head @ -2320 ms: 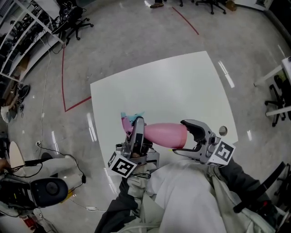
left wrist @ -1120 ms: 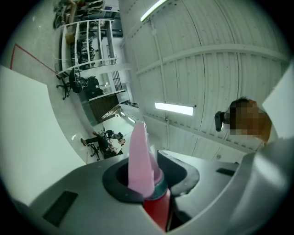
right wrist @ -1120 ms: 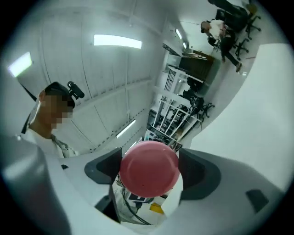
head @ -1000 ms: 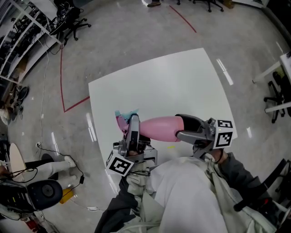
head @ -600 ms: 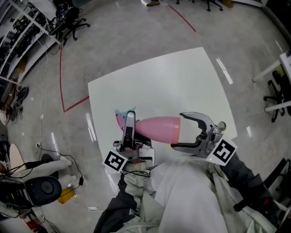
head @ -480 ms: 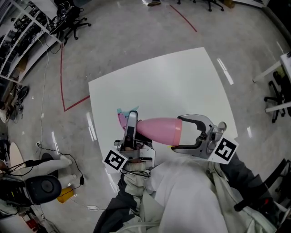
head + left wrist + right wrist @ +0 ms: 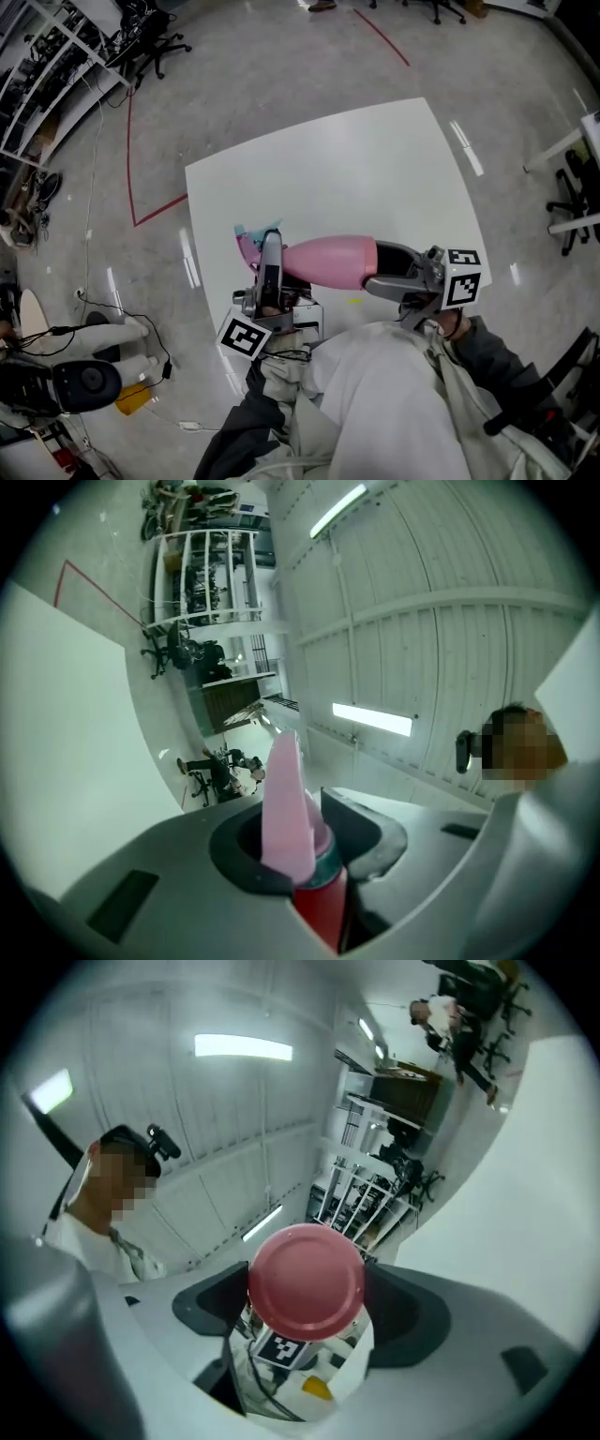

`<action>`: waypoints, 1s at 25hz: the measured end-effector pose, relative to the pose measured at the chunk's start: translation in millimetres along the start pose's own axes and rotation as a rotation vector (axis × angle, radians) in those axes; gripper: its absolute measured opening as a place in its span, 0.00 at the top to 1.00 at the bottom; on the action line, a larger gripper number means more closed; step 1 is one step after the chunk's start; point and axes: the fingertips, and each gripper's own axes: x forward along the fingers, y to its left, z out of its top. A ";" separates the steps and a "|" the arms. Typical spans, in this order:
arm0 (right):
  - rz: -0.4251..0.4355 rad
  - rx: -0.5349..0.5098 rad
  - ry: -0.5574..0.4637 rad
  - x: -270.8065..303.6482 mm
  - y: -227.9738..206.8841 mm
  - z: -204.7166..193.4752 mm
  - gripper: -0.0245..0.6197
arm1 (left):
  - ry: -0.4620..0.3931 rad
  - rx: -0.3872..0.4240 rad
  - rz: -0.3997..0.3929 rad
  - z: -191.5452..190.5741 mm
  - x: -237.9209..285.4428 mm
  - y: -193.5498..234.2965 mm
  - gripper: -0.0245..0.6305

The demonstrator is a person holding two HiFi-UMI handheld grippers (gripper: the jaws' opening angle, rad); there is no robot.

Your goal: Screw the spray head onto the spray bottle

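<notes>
A pink spray bottle (image 7: 328,260) is held level above the near edge of the white table (image 7: 356,169). Its pink spray head (image 7: 249,246), with a teal tip, points left. My left gripper (image 7: 269,247) is shut on the spray head at the bottle's neck. In the left gripper view the pink head (image 7: 282,803) stands up between the two jaws of that gripper (image 7: 298,844). My right gripper (image 7: 382,268) is shut on the bottle's base. The round pink base (image 7: 307,1281) fills the gap between the jaws of the right gripper (image 7: 307,1309).
The person's white-clad lap (image 7: 384,394) is right below both grippers. Beyond the table lies grey floor with a red tape line (image 7: 155,211). Office chairs (image 7: 155,47) and shelving (image 7: 42,75) stand at the far left, and a dark machine (image 7: 80,380) sits on the floor at the near left.
Half a second ago the right gripper stood open around the bottle's base. It has since rolled over and closed on the base. The left gripper and the spray head hardly moved.
</notes>
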 end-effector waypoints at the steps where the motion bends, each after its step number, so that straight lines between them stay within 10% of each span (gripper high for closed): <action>1: -0.013 -0.116 -0.001 1.9 6.0 2.6 0.37 | -0.018 -0.028 0.019 2.5 -0.8 3.6 0.80; 6: -0.175 -0.971 0.238 7.9 17.6 -13.7 0.37 | -0.004 -0.105 0.093 -0.3 -6.0 18.8 0.80; 9: -0.242 -1.165 0.354 9.0 9.5 -27.3 0.37 | -0.002 -0.173 0.085 -3.3 -4.9 18.6 0.80; 11: -0.235 -1.064 0.302 9.3 13.7 -23.3 0.37 | -0.013 -0.188 0.072 -3.4 -5.0 16.3 0.80; 19: -0.135 -0.112 0.165 16.3 -10.3 -14.0 0.37 | 0.016 0.037 0.017 3.0 -1.6 2.0 0.80; 22: -0.105 -0.119 0.143 17.9 -9.9 -15.5 0.37 | 0.013 0.049 0.024 5.3 -0.8 3.5 0.80; 25: -0.100 -0.358 0.055 15.7 4.3 4.5 0.37 | -0.015 -0.048 0.069 7.6 -5.7 16.9 0.80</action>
